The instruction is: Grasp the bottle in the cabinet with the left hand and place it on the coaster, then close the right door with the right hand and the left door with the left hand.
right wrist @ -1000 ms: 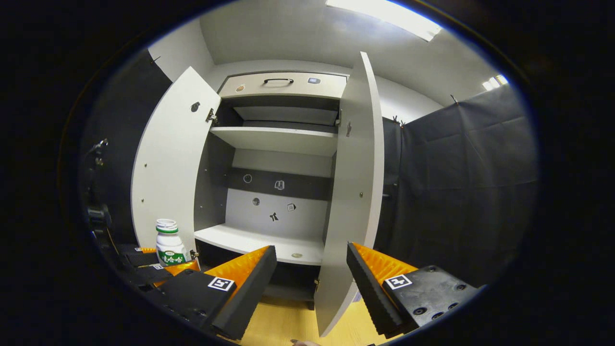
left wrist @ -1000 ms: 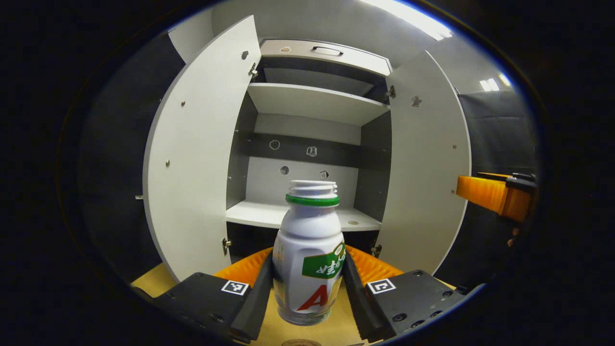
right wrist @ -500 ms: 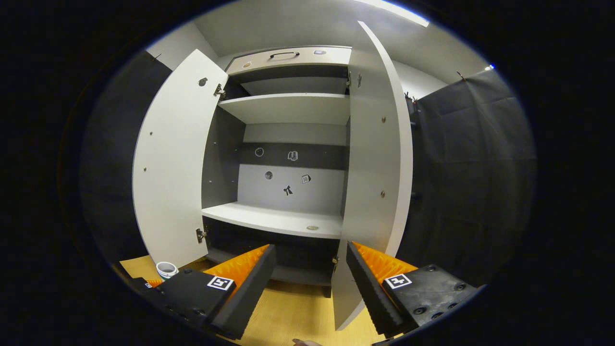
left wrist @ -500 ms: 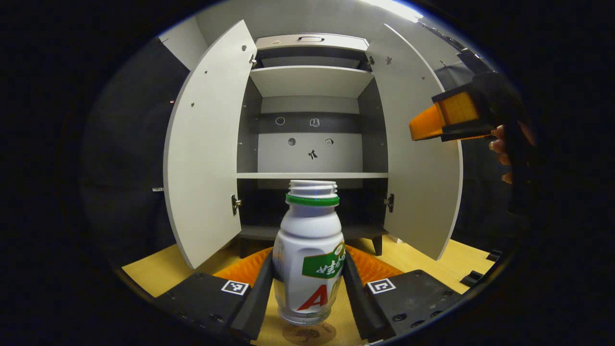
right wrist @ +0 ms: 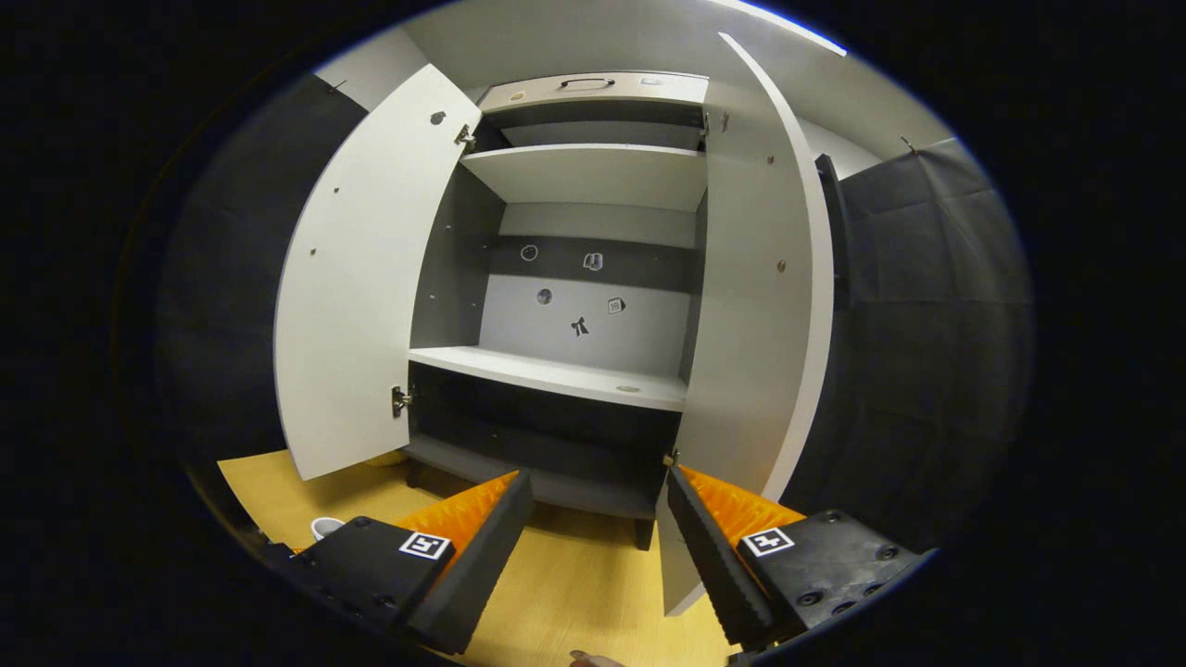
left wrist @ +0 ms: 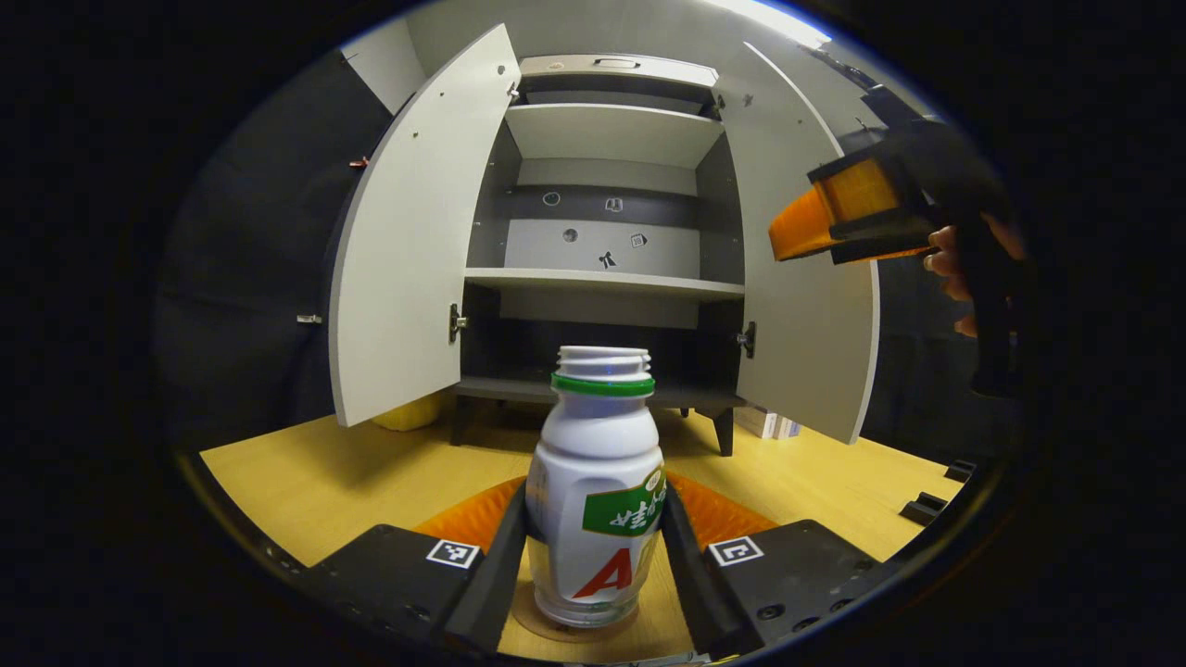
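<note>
Two fingers of the left tool (left wrist: 593, 556) clamp the white plastic bottle with a green neck ring (left wrist: 594, 482), standing upright on the round brown coaster (left wrist: 565, 628) on the yellow wooden surface (left wrist: 315, 472). The right tool (right wrist: 598, 537), fingers apart, hangs before the open white right door (right wrist: 755, 278) of the grey cabinet (right wrist: 593, 176).

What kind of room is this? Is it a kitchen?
Probably not a real kitchen: it looks like a test booth. A white cabinet with both doors open stands on a wooden floor, black cloth hangs as walls, and the left tool holds a bottle.
</note>
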{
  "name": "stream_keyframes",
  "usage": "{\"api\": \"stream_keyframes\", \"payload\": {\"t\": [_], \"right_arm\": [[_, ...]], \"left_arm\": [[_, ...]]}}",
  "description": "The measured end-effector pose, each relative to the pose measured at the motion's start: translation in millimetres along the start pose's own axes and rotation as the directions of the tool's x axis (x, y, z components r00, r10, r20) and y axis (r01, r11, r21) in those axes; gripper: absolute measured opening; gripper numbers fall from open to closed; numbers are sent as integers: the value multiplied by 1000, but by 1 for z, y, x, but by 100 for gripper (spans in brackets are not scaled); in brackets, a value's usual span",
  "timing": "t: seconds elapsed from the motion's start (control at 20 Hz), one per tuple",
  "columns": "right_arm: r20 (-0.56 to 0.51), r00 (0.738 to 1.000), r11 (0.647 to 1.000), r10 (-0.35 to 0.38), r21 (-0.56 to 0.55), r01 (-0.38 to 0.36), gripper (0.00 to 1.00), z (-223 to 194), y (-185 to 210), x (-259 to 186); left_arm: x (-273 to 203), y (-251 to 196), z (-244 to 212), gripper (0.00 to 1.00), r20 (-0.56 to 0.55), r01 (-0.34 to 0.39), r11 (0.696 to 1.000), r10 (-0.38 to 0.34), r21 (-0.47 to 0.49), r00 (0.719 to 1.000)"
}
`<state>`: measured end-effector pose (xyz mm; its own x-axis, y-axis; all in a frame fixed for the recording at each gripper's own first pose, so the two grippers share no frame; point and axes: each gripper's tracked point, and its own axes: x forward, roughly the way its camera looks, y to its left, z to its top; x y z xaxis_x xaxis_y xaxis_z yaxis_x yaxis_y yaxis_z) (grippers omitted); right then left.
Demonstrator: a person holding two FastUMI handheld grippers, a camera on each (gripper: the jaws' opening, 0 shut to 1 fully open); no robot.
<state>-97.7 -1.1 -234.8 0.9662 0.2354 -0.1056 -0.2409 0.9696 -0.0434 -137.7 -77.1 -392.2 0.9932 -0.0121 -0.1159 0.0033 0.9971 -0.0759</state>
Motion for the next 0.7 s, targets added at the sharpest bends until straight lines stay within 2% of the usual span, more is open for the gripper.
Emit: {"api": "stream_keyframes", "payload": {"t": [0.35,0.45,0.7], "right_arm": [[-29,999,999,26,-23,-27,98,-23,7,5],[-33,999,999,37,-33,-38,98,-27,9,7],[-48,997,996,68,-54,-71,98,-35,14,7]], "left_arm": [[9,3,-14,75,18,5,1000,-6,26,1000],[8,10,-17,75,19,-17,998,16,58,1000],[6,13,-18,77,37,-27,999,27,19,999]]}}
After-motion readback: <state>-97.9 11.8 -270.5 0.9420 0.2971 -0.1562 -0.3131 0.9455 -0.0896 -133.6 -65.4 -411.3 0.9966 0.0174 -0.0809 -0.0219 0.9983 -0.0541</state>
